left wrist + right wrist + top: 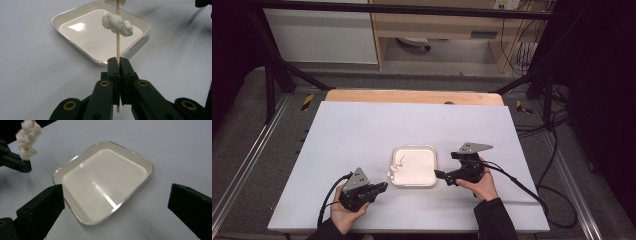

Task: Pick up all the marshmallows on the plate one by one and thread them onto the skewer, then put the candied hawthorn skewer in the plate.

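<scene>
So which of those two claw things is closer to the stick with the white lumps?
Left. The left gripper is clamped on the skewer; the right gripper waits open across the tray.

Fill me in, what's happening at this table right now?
A person works two handheld grippers over a white table. The left gripper is shut on a thin wooden skewer threaded with white puffy pieces, holding it up at the near-left edge of a square white tray. The tray looks empty. The right gripper sits open at the tray's right side, holding nothing.
</scene>
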